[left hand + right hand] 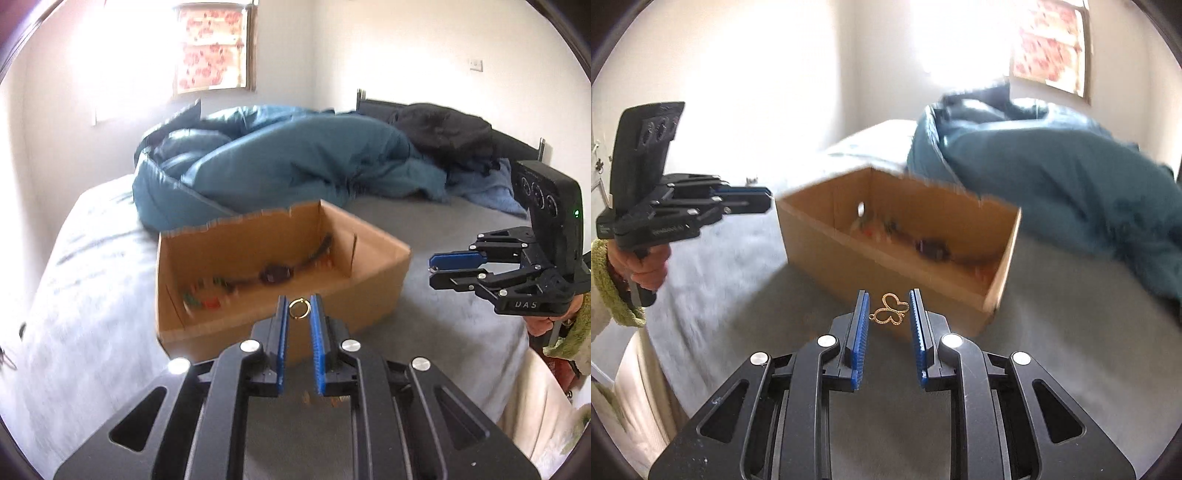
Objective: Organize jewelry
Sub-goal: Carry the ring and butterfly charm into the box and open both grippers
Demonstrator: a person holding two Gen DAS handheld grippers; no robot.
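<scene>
The left gripper pinches a small gold ring. The right gripper pinches a gold butterfly charm. Both are held up over the bed, near the cardboard box.

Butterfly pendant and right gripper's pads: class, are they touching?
Touching. The right wrist view shows the butterfly pendant spanning the right gripper, its edges meeting both blue pads.

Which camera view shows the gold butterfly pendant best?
The right wrist view shows it best: the butterfly pendant sits sharp and close, pinched between the blue pads of the right claw. In the left wrist view, that claw appears side-on and small, and the pendant cannot be made out.
</scene>
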